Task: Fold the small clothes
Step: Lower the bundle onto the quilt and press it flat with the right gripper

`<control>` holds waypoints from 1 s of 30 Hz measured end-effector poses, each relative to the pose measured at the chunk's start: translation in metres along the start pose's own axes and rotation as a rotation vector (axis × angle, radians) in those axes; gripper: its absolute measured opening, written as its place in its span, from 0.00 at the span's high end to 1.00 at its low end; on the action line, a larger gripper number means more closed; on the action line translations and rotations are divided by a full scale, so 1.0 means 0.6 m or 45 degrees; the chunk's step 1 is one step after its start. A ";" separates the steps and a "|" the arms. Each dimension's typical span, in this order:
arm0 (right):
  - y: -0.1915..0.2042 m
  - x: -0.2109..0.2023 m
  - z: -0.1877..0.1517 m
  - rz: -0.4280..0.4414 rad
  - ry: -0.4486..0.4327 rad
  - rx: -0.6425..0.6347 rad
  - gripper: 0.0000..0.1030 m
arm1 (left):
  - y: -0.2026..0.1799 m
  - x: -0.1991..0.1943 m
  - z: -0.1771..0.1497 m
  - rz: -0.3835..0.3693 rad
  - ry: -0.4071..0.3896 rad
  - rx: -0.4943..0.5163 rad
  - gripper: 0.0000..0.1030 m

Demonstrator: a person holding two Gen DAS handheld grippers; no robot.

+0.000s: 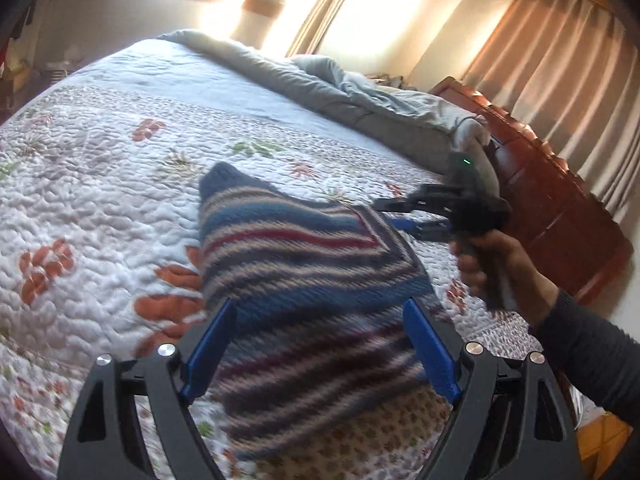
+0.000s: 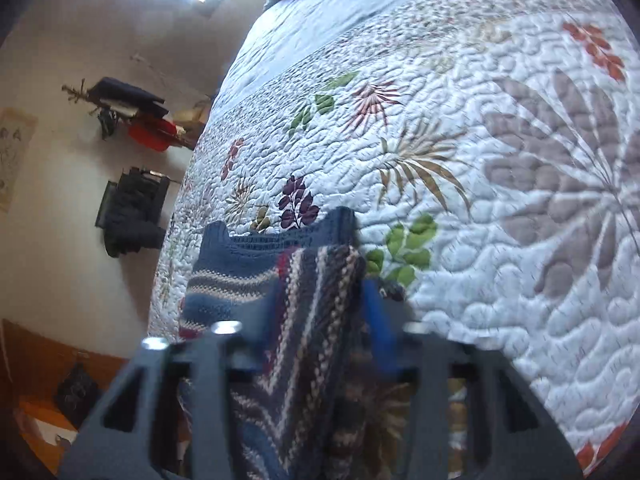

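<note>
A small striped knit sweater (image 1: 304, 272), in blue, beige and red, lies partly folded on the quilted floral bedspread (image 1: 100, 184). My left gripper (image 1: 320, 320) is open, its blue fingers on either side of the sweater's near part, just above it. My right gripper (image 1: 394, 216) is at the sweater's right edge, held by a hand. In the right wrist view the right gripper (image 2: 320, 284) has its blue fingers standing apart with a bunched fold of the sweater (image 2: 312, 300) between them; whether they pinch it is unclear through the blur.
A grey rumpled duvet (image 1: 320, 80) lies along the far side of the bed. A red-brown wooden headboard (image 1: 552, 200) and beige curtains (image 1: 560, 80) stand to the right. Clothes hang on the wall (image 2: 132, 112) beyond the bed's left edge.
</note>
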State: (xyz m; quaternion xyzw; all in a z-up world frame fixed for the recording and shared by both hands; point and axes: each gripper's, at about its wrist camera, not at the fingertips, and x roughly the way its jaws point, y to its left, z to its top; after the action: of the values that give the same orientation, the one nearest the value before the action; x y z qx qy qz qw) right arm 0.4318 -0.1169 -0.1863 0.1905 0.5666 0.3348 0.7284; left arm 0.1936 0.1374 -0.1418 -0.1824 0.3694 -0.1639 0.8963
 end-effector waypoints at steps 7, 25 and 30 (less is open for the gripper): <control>-0.013 -0.012 -0.001 -0.124 -0.161 -0.029 0.93 | -0.028 0.035 -0.063 -0.069 0.054 0.029 0.17; 0.046 -0.025 -0.174 -0.273 -0.126 -0.326 0.90 | -0.057 0.045 -0.086 0.082 0.156 0.102 0.15; 0.057 -0.060 -0.193 -0.215 -0.175 -0.295 0.82 | -0.064 0.039 -0.088 0.109 0.174 0.095 0.15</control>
State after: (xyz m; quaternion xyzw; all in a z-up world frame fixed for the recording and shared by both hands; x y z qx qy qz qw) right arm 0.3073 -0.1302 -0.1716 0.0793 0.4871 0.3217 0.8080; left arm 0.1650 0.0827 -0.1737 -0.1215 0.4308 -0.1512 0.8813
